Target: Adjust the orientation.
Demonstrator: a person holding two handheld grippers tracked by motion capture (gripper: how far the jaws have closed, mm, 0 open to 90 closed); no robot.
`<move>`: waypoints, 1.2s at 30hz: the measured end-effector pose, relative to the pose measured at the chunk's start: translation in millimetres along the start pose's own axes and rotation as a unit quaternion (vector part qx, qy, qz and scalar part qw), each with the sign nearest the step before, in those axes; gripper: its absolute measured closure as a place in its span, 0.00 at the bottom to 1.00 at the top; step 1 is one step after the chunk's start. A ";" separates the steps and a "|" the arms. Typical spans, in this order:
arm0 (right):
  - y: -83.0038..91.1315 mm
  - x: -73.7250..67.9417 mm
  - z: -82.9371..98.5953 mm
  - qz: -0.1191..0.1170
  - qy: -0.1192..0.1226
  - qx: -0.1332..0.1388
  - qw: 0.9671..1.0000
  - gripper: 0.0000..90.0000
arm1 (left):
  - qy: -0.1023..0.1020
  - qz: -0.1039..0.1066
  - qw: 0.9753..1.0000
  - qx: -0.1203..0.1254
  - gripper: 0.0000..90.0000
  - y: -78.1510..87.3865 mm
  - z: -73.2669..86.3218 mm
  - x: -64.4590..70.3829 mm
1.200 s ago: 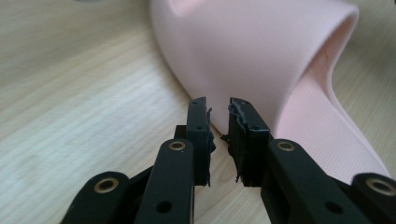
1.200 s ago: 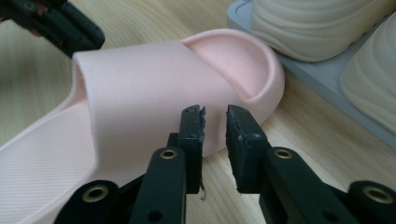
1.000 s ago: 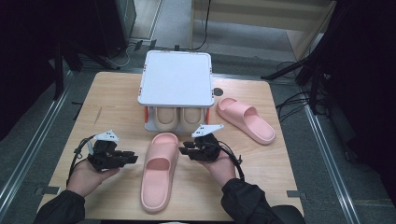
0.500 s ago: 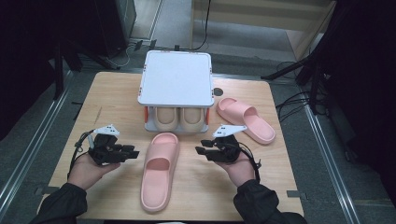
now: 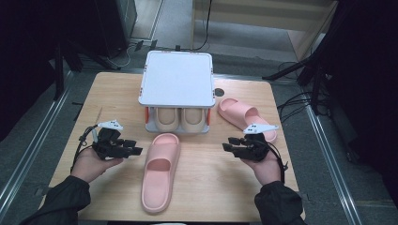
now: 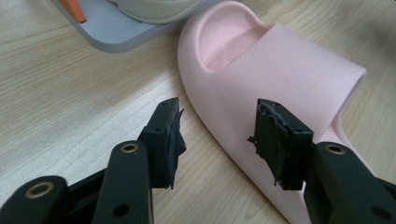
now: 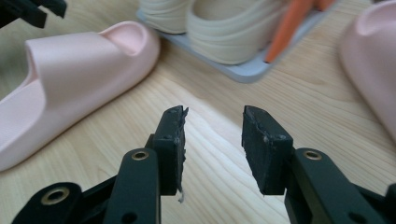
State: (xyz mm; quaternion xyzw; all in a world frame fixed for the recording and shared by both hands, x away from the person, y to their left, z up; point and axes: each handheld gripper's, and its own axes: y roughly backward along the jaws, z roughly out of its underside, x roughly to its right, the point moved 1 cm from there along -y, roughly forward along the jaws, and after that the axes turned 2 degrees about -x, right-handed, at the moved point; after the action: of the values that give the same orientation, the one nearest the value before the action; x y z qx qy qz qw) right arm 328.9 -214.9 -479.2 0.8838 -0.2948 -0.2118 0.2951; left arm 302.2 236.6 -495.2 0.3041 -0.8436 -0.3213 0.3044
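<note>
Pink slipper [image 5: 160,171] at frame centre could skid aside, since left gripper [image 5: 133,148] and right gripper [image 5: 228,144] gape empty, unaligned.

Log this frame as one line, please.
left gripper: open, beside pink slipper | right gripper: open, empty | second pink slipper: right of rack

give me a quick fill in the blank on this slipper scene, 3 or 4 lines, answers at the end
1. Both tools, the left tool and the right tool, have their jaws ____.
2. The slippers inside the rack are ____ in colour.
3. The near pink slipper lies between the two ____.
4. The far pink slipper lies to the ____ of the rack.

Missing words: open; cream; tools; right
</note>
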 end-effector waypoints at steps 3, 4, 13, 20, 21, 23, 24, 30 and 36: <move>5.6 15.6 4.7 0.013 -0.010 0.001 1.000 0.67 | 0.000 0.003 1.000 -0.004 0.55 -1.5 -1.6 -0.3; 7.5 20.3 6.0 0.017 -0.015 0.002 1.000 0.67 | -0.001 0.005 1.000 -0.004 0.54 -2.4 -2.1 -0.3; 13.1 55.8 7.1 0.051 -0.031 0.010 0.998 0.65 | -0.007 0.005 1.000 -0.012 0.54 -4.9 -3.0 0.2; 10.4 84.9 6.8 0.077 -0.040 0.004 0.996 0.62 | -0.005 0.007 1.000 -0.012 0.52 -3.2 -1.0 -0.1; 10.4 84.9 6.8 0.077 -0.040 0.004 0.996 0.62 | -0.005 0.006 1.000 -0.011 0.52 -3.0 -0.4 0.0; 9.5 92.8 7.6 0.083 -0.049 0.004 0.995 0.61 | -0.003 0.007 1.000 -0.012 0.52 -2.0 1.2 0.4; 7.9 99.6 7.7 0.088 -0.056 0.008 0.995 0.60 | -0.002 0.008 1.000 -0.013 0.51 -1.2 2.6 1.5; -0.8 108.9 3.7 0.092 -0.058 0.000 0.994 0.58 | -0.006 0.007 1.000 -0.013 0.51 0.5 5.5 4.5; -15.2 114.8 -1.5 0.094 -0.054 -0.019 0.994 0.56 | 0.002 0.006 1.000 -0.011 0.50 2.1 10.1 6.7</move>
State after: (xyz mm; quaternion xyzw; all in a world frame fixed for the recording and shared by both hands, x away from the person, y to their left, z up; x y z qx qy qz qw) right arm 420.3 -278.6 -510.9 0.8341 -0.3877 -0.2358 0.3137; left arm 290.2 236.7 -497.7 0.2956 -0.8414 -0.3283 0.3113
